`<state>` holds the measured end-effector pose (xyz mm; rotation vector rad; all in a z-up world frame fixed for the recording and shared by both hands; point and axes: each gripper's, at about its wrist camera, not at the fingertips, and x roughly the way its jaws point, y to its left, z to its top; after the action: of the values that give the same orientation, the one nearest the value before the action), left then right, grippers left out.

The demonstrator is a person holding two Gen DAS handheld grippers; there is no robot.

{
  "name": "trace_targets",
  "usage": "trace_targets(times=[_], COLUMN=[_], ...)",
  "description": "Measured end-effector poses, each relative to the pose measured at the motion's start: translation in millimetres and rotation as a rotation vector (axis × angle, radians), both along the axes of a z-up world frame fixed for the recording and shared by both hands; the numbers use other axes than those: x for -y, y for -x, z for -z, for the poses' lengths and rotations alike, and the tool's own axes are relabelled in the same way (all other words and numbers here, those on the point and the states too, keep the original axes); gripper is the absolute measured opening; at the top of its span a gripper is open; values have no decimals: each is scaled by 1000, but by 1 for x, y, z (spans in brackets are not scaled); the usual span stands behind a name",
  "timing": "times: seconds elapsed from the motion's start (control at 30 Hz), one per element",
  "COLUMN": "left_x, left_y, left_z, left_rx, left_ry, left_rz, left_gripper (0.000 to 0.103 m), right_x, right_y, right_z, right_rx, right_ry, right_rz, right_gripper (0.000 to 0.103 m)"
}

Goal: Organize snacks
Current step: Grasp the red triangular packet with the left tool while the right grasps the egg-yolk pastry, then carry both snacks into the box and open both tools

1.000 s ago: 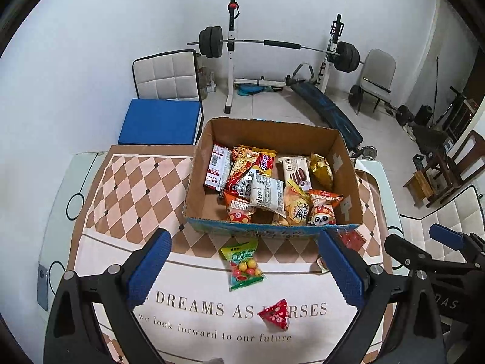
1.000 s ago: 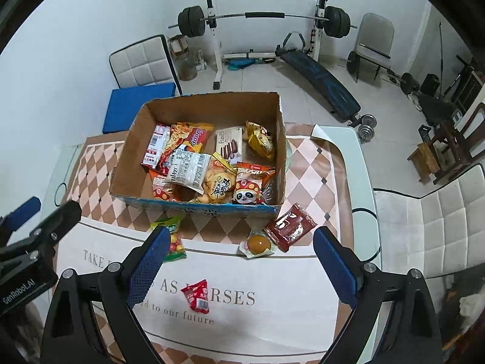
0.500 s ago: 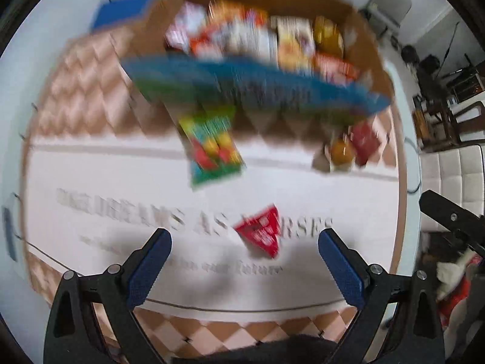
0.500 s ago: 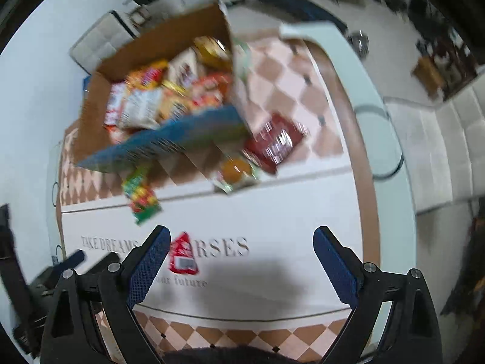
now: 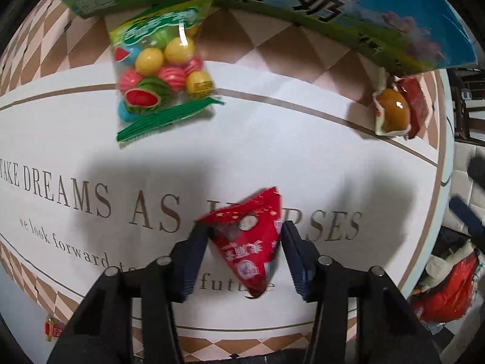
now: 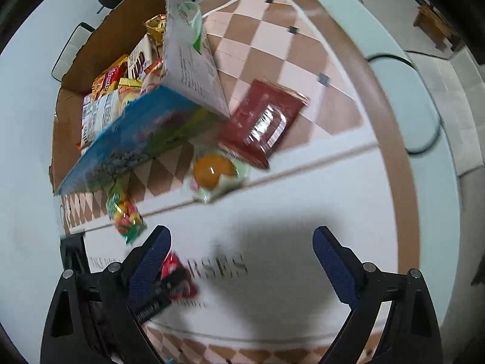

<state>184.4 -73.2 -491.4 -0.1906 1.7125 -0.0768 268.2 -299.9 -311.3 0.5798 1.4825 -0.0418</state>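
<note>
A red triangular snack packet (image 5: 251, 248) lies on the white tablecloth (image 5: 303, 157). My left gripper (image 5: 242, 227) points down over it, its jaws closing, both blue pads against the packet's sides. The same packet (image 6: 177, 276) shows in the right wrist view beside that gripper. My right gripper (image 6: 241, 233) hangs over bare cloth with its jaws wide, just closing a little, nothing between them. Ahead of it lie an orange jelly packet (image 6: 213, 171) and a dark red packet (image 6: 263, 121). A bag of coloured candy balls (image 5: 160, 69) rests by the cardboard box (image 6: 136, 139).
The box holds several snack packs (image 6: 106, 91) and stands at the far side of the table. The cloth's brown border (image 6: 394, 151) and the glass table edge (image 6: 436, 157) run along the right. A red bag (image 5: 445, 291) lies on the floor beyond it.
Both grippers have dropped toward the table and tipped downward. The left jaws have gone from wide to closed around the red triangular packet. The right jaws stay wide.
</note>
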Motion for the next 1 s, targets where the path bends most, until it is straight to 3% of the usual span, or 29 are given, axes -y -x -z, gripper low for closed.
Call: trace_targets(times=[0.3, 0.37, 0.43, 0.5, 0.67, 0.83, 1.0], left_x=[-10, -9, -6, -3, -5, -14, -15], left_y=[7, 9, 12, 14, 8, 1, -4], left_z=[2, 3, 3, 2, -5, -30, -75], left_rx=[8, 8, 10, 11, 12, 40, 118], left_ry=[-14, -16, -23, -24, -17, 2, 38], left_rz=[-45, -44, -37, -36, -31, -25, 0], left_gripper=[45, 45, 45, 44, 42, 41, 41], right_x=[-31, -37, -46, -56, -68, -69, -71], right_y=[-59, -66, -68, -67, -49, -22, -6], right_z=[45, 54, 60, 57, 57, 44, 10], right_rx=[-30, -51, -73, -70, -89, -80, -30], right_ry=[22, 35, 36, 76, 53, -8, -56], right_rz=[-47, -61, -94, -143, -188, -171, -175], right_gripper=[74, 53, 49, 49, 48, 48, 48])
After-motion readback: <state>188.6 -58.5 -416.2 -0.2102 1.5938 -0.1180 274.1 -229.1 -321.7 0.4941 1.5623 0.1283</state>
